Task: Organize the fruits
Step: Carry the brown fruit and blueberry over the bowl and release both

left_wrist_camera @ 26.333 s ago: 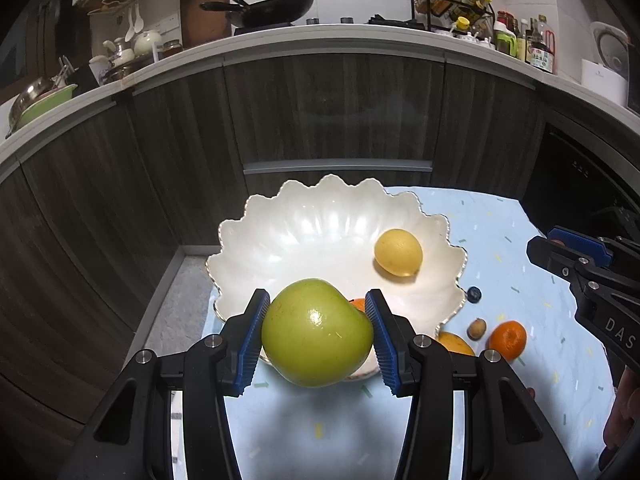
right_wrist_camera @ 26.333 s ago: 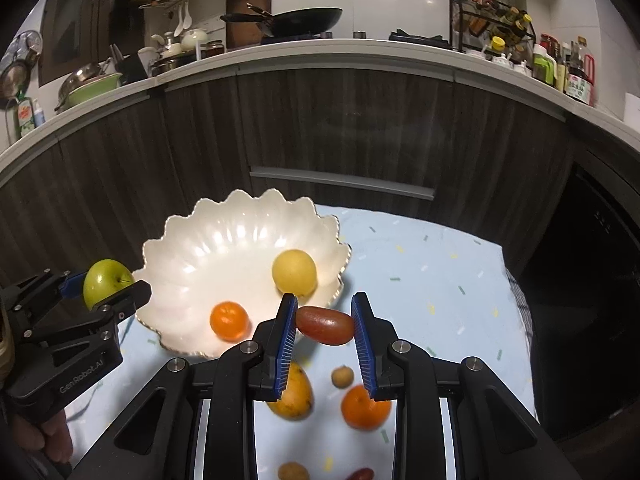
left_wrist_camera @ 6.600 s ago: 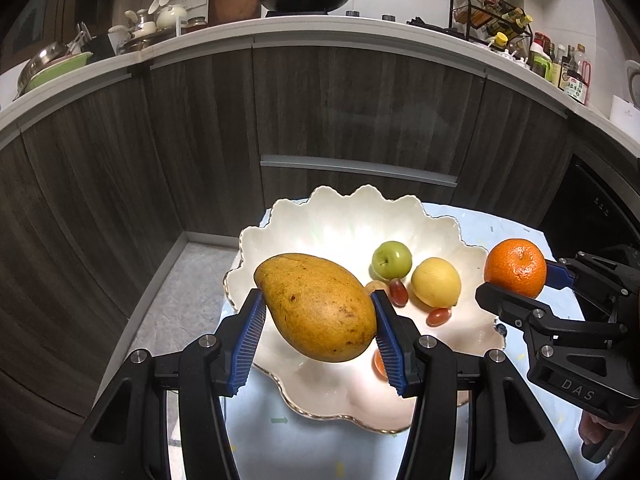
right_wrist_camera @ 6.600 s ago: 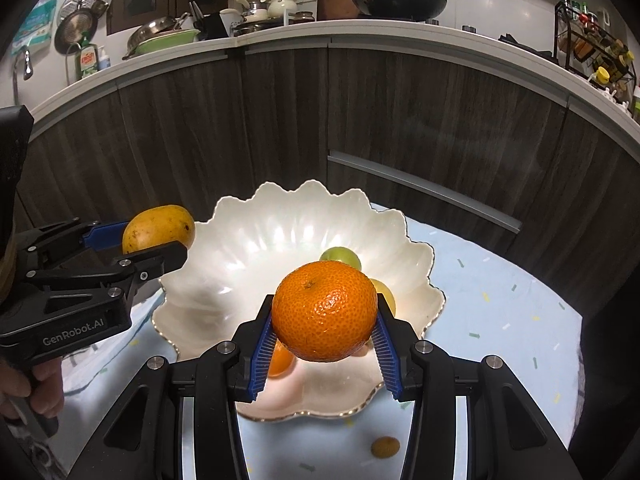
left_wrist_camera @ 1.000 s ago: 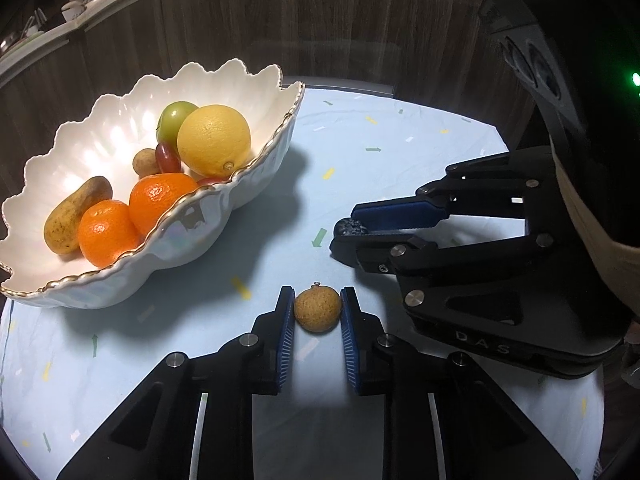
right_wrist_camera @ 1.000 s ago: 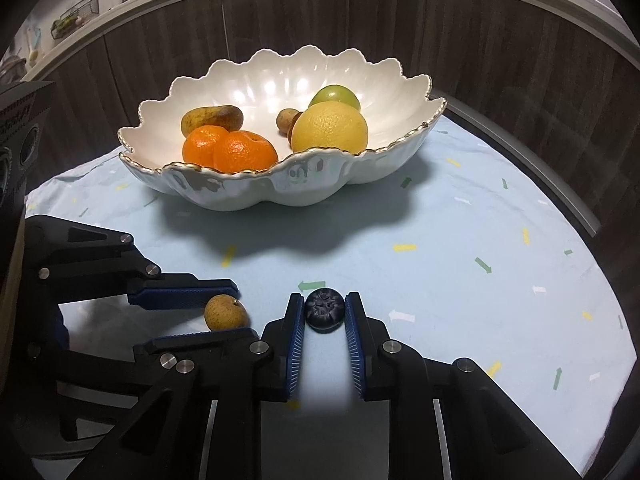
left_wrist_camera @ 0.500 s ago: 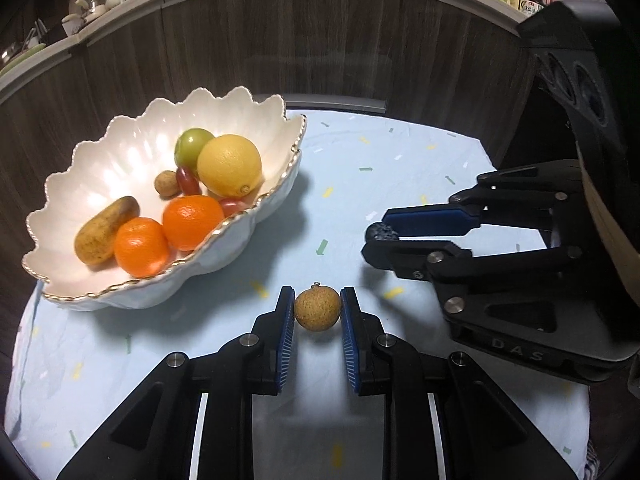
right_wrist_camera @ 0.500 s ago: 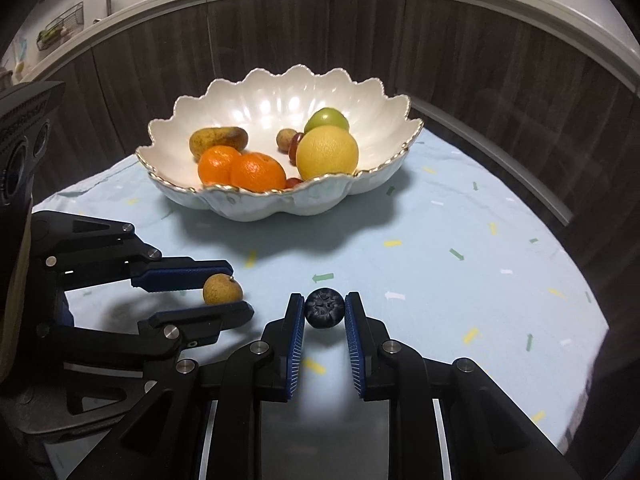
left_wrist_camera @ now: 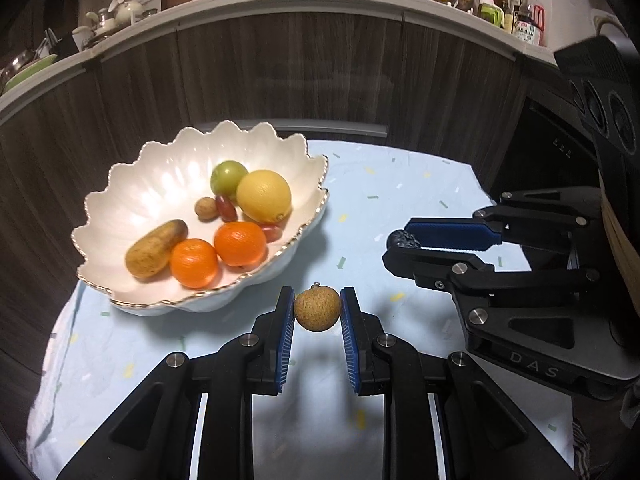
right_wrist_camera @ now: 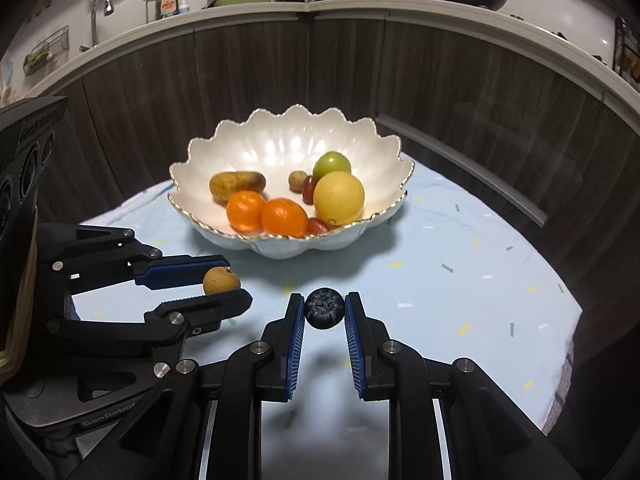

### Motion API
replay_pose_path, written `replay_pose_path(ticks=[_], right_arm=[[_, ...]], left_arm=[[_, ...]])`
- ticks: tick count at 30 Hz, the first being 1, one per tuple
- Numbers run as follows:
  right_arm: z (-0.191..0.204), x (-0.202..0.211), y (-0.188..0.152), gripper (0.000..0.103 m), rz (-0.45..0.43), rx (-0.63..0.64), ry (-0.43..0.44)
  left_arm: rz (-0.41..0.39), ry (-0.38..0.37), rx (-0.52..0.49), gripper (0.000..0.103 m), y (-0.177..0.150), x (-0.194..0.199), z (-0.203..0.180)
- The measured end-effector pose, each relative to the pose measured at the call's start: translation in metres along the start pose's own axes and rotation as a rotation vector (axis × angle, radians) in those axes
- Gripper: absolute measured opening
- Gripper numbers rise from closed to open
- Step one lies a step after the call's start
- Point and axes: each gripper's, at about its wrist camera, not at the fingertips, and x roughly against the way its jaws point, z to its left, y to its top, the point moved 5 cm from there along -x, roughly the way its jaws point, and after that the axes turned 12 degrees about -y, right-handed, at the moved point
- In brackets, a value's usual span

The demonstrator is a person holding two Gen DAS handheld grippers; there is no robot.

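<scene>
My left tool [left_wrist_camera: 317,309] grips a brown longan [left_wrist_camera: 317,308] clear above the worktop [left_wrist_camera: 400,184]. My right tool [right_wrist_camera: 324,308] pinches a dark blueberry [right_wrist_camera: 324,307], also in the air. The bowl [right_wrist_camera: 280,140] sits ahead of both tools, holding oranges [right_wrist_camera: 284,216], a lemon [right_wrist_camera: 338,198] and other fruit.

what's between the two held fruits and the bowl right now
Nothing visible. Only bare tablecloth lies between the longan or the blueberry and the bowl, though its raised scalloped rim must be cleared.
</scene>
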Motion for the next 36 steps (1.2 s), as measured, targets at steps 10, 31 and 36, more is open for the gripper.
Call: replay_pose_path(ticks=[10,31,36], right_arm=[[0.009,0.021,0.016,0.022,-0.036,-0.128,-0.053],[0.05,0.028,0.081,0.022,-0.077,-0.237,-0.17],[0.057,0.026,0.098,0.022,-0.083,-0.253,-0.199]], left_arm=[[-0.036,-0.003,0.007,0.023,0.008,0.032,0.015],[-0.083,0.018,0.054,0.023,0.032,0.074,0.093],[-0.102,0.023,0.072,0.023,0.045,0.08,0.116]])
